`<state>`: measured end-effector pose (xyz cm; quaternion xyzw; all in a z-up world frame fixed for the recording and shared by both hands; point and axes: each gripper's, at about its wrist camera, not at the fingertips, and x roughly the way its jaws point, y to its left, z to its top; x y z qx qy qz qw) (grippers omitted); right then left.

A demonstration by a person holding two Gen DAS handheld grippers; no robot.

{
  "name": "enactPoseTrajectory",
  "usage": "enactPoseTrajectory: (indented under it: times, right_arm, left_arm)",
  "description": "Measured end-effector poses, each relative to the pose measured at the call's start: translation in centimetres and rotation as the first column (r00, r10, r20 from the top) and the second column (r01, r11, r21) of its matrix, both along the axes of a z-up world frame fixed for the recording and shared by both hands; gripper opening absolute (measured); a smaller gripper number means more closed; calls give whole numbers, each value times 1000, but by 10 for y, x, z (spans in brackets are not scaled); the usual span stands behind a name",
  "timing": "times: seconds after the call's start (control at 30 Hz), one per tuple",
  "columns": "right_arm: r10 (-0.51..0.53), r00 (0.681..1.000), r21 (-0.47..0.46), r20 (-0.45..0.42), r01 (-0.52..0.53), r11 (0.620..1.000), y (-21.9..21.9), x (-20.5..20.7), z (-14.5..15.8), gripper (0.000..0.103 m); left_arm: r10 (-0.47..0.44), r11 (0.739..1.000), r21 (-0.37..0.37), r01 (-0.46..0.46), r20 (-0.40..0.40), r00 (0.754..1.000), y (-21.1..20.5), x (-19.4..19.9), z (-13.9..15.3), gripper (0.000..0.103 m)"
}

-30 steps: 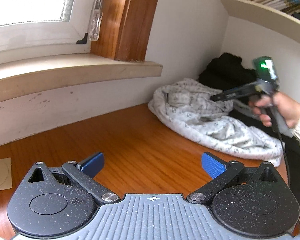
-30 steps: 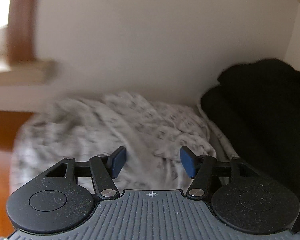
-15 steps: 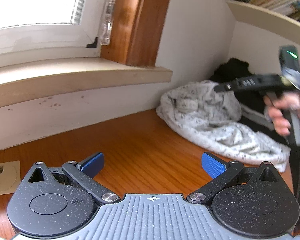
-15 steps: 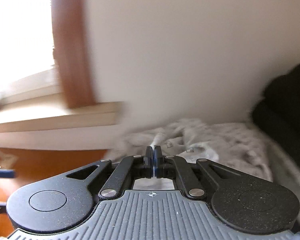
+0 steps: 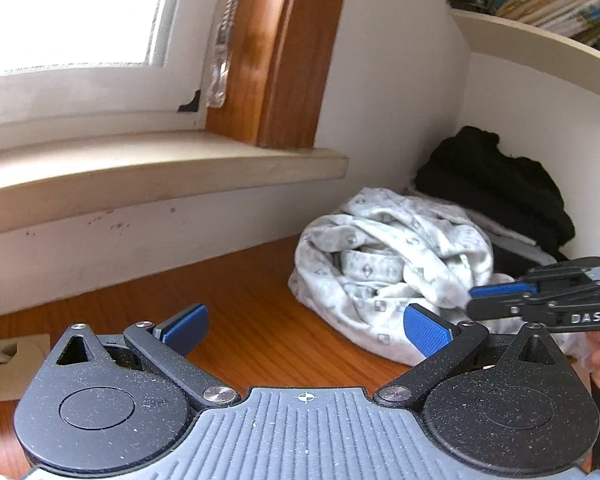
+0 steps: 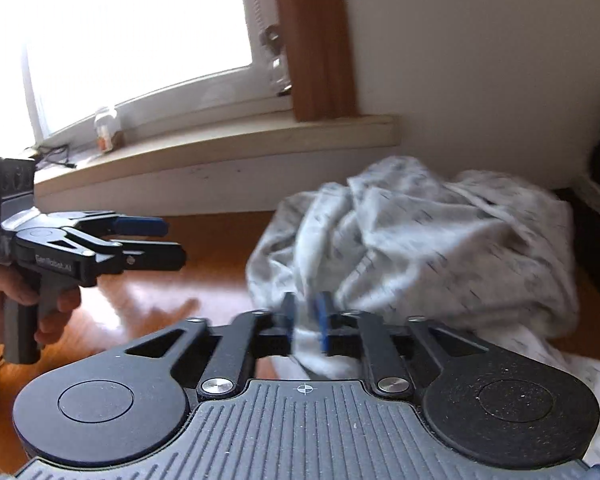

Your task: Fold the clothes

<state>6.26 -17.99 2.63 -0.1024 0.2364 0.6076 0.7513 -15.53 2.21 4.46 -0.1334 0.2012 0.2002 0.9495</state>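
Across the wooden table (image 5: pixel 228 300), under the long pale windowsill (image 5: pixel 140 168): bare orange-brown boards up to the white wall. Toward the far right corner, the pale printed garment (image 5: pixel 400 240): lies crumpled in a loose heap on the table, unfolded, with a band of the same cloth curled in its middle. Touches the black clothes (image 5: pixel 492 184) piled behind it in the corner, below a shelf of books (image 5: pixel 540 40). Nearer to the camera, the left gripper (image 5: pixel 305 320): hovers over bare wood, well apart from the heap, with blue pads spread wide and nothing between them. Held by a hand (image 6: pixel 4 292) around its grip. At the front edge of the heap, the right gripper (image 6: pixel 305 316): points into the cloth, jaws opening, only a narrow gap between the blue pads. Shows pale cloth in that gap, but too blurred to tell if any fold is really between the pads. On the sill, far left, a small jar (image 6: pixel 106 128).
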Motion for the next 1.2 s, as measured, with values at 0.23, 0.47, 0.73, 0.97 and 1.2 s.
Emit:
enactPoseTrajectory:
  times: [0.23, 0.47, 0.73, 0.97, 1.2]
  right_arm:
    - [-246, 969, 43, 27, 245, 969, -41, 29, 0, 45]
    - [-295, 951, -69, 89, 301, 951, -29, 56, -19, 47]
    - [-250, 967, -78, 56, 254, 964, -30, 66, -33, 56]
    - [-245, 969, -50, 18, 245, 968, -32, 69, -35, 56]
    - [-242, 970, -29, -1, 242, 970, -36, 70, -34, 56]
  left_arm:
    - [-44, 998, 38, 44, -13, 999, -16, 5, -2, 103]
    - [-64, 998, 26, 64, 2, 998, -16, 4, -3, 98]
    - [-133, 988, 72, 135, -24, 991, -31, 32, 9, 47]
    - [-268, 943, 176, 284, -111, 957, -68, 101, 17, 76]
    - [-294, 894, 264, 363, -266, 918, -78, 149, 4, 60]
